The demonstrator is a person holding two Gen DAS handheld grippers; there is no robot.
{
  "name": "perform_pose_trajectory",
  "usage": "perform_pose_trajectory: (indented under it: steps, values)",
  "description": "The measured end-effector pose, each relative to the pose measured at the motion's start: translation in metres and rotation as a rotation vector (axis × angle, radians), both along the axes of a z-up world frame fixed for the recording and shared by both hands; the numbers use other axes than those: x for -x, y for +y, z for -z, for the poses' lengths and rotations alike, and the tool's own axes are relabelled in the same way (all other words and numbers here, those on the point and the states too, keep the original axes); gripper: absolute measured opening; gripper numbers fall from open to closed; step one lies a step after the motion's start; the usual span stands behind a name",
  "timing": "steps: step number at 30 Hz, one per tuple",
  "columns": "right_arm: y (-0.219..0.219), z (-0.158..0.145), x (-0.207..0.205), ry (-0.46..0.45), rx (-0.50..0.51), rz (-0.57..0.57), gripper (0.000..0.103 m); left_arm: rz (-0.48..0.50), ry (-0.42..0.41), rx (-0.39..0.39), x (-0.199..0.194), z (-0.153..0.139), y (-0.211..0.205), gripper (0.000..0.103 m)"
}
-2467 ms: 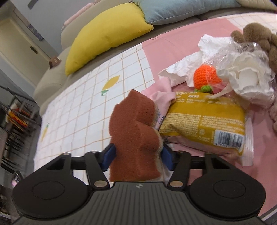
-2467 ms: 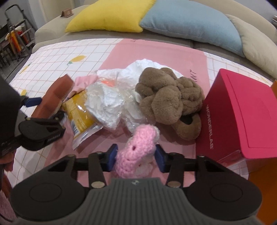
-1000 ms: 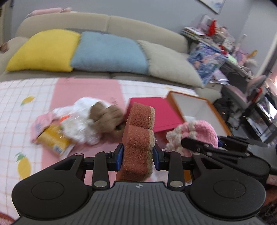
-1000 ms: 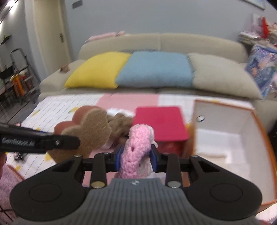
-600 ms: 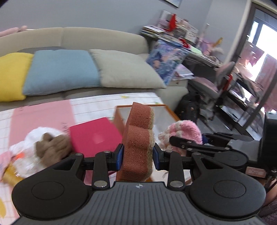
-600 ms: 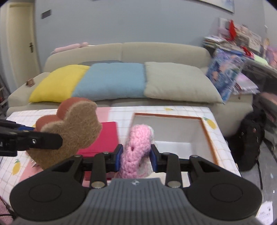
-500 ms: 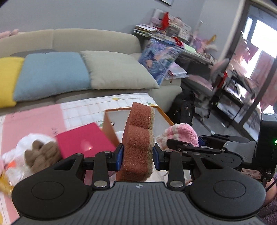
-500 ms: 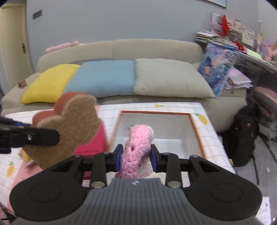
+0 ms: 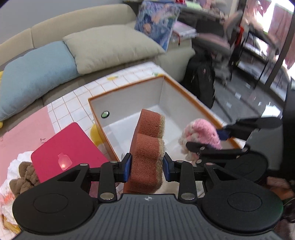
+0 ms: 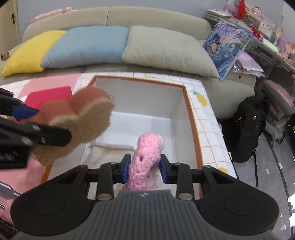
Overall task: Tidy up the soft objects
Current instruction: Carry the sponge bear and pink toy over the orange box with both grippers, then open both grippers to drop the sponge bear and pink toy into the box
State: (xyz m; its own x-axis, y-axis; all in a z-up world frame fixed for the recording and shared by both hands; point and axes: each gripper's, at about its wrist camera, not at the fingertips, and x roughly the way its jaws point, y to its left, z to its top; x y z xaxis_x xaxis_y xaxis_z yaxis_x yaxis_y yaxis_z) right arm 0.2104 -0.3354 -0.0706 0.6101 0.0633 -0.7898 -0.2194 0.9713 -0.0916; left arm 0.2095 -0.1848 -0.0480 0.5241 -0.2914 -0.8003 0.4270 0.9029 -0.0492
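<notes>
The left hand-held gripper (image 9: 147, 169) is pinching a brown sponge (image 9: 148, 149) between its two blue pads. The sponge has bumpy edges and a tan scrubby side. It is held up on its edge over the near left part of an open box (image 9: 186, 96). The box is white inside with an orange rim.

The right hand-held gripper (image 10: 144, 169) is pinching a pink crochet toy (image 10: 145, 157) that has some white yarn on it. The toy sits above the near part of the same box. In the left wrist view the pink toy (image 9: 201, 134) hangs over the right side of the box, just beside the sponge but not touching it.

A folded cream cloth (image 10: 108, 153) lies on the floor of the box, near its front wall.

The box stands on a surface with a white tile pattern and pink patches. A bright pink lid (image 9: 68, 151) lies just left of the box. Further left are a fuzzy brown plush (image 9: 24, 175) and something white and crinkly.

Behind it all is a beige sofa (image 10: 156, 16) with a yellow cushion (image 10: 27, 54), a blue cushion (image 10: 86, 44) and a grey-green cushion (image 10: 166, 49). A black backpack (image 10: 250, 127) stands on the floor to the right.
</notes>
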Motion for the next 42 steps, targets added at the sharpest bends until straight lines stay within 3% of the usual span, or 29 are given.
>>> perform_pose_trajectory:
  steps: [5,9,20,23,26,29,31,32,36,42]
  values:
    - [0.0,0.012,-0.008,0.074,-0.007,0.002,0.033,0.041,0.002,-0.036,-0.004,0.006,-0.011,0.038]
    - [0.001,0.015,-0.01,0.095,0.006,-0.011,0.033,0.073,0.053,0.06,-0.011,0.007,-0.011,0.038]
    - [0.0,0.024,-0.01,0.152,-0.006,-0.032,0.034,0.026,0.178,0.025,-0.025,0.036,-0.013,0.038]
    - [0.0,0.024,-0.011,0.152,-0.006,-0.028,0.042,0.014,0.182,0.025,-0.026,0.036,-0.011,0.039]
    - [-0.001,0.021,-0.011,0.148,-0.007,-0.027,0.042,0.009,0.179,0.035,-0.027,0.033,-0.008,0.047]
    - [-0.001,0.015,-0.009,0.136,-0.006,-0.026,0.047,0.002,0.166,0.066,-0.026,0.027,-0.002,0.062]
    - [-0.002,0.008,-0.006,0.113,-0.009,-0.021,0.06,0.007,0.148,0.09,-0.024,0.02,0.003,0.064]
    - [-0.002,0.004,-0.004,0.102,-0.013,-0.018,0.061,0.01,0.139,0.102,-0.022,0.016,0.005,0.066]
    - [-0.004,-0.013,0.004,0.063,-0.031,0.0,0.067,0.012,0.073,0.143,-0.012,-0.003,0.015,0.067]
    - [-0.002,-0.042,0.023,-0.049,-0.104,0.046,0.068,-0.003,-0.116,0.152,0.019,-0.034,0.035,0.067]
